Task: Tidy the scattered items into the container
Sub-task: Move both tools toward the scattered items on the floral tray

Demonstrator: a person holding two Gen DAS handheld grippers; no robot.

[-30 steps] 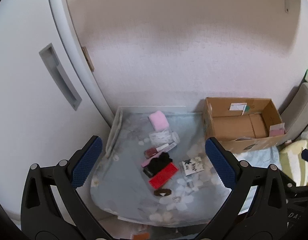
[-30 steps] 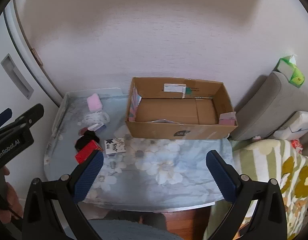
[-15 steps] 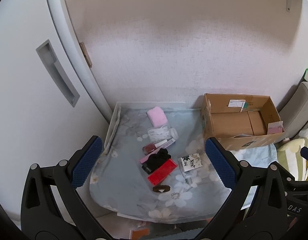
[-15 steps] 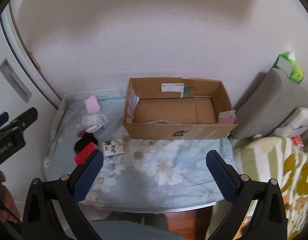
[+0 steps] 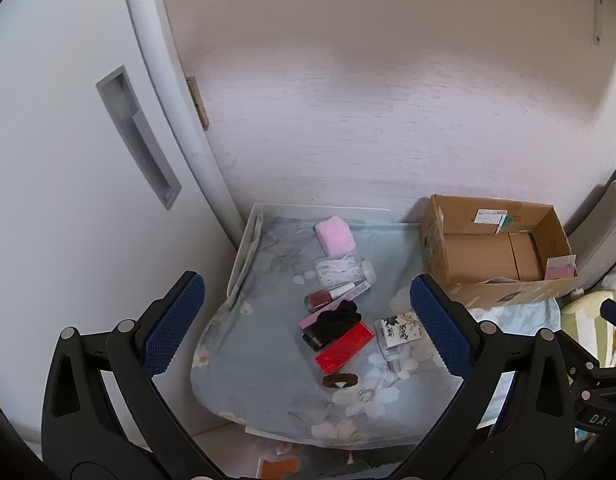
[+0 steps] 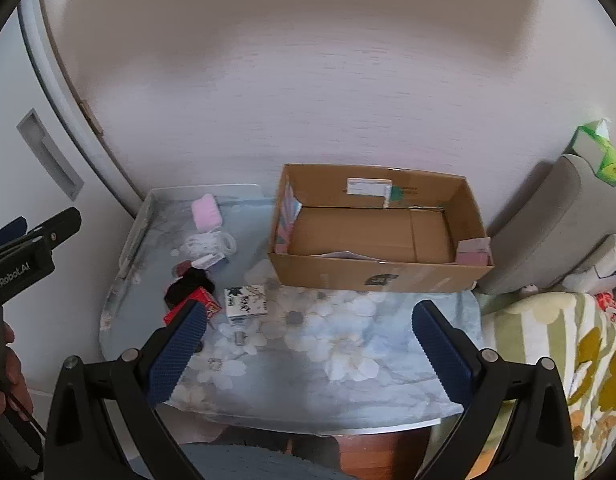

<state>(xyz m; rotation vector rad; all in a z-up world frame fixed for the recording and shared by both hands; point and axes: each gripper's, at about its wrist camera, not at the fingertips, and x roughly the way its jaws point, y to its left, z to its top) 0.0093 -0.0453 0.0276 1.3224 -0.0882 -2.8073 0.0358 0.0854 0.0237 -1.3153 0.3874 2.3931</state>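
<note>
An open cardboard box point(image 5: 496, 248) point(image 6: 380, 232) stands at the back right of a floral-clothed table point(image 5: 260, 360). Scattered left of it lie a pink pad point(image 5: 335, 235), a white cord bundle point(image 5: 336, 270), a nail polish bottle point(image 5: 328, 296), a black cloth point(image 5: 336, 320), a red box point(image 5: 344, 346) point(image 6: 202, 298), a patterned white box point(image 5: 400, 330) point(image 6: 246, 300) and a brown hair tie point(image 5: 341, 380). My left gripper point(image 5: 308, 324) is open and empty, high above these items. My right gripper point(image 6: 308, 344) is open and empty above the table's front.
A white fridge door point(image 5: 68, 160) stands left of the table. The wall point(image 5: 368, 120) is behind it. A grey cushion point(image 6: 548, 232) with a green tissue pack point(image 6: 596, 152) and a striped floral blanket point(image 6: 556, 352) lie at the right.
Both grippers have pulled back and up, so the table and box look smaller. Nothing on the table has moved.
</note>
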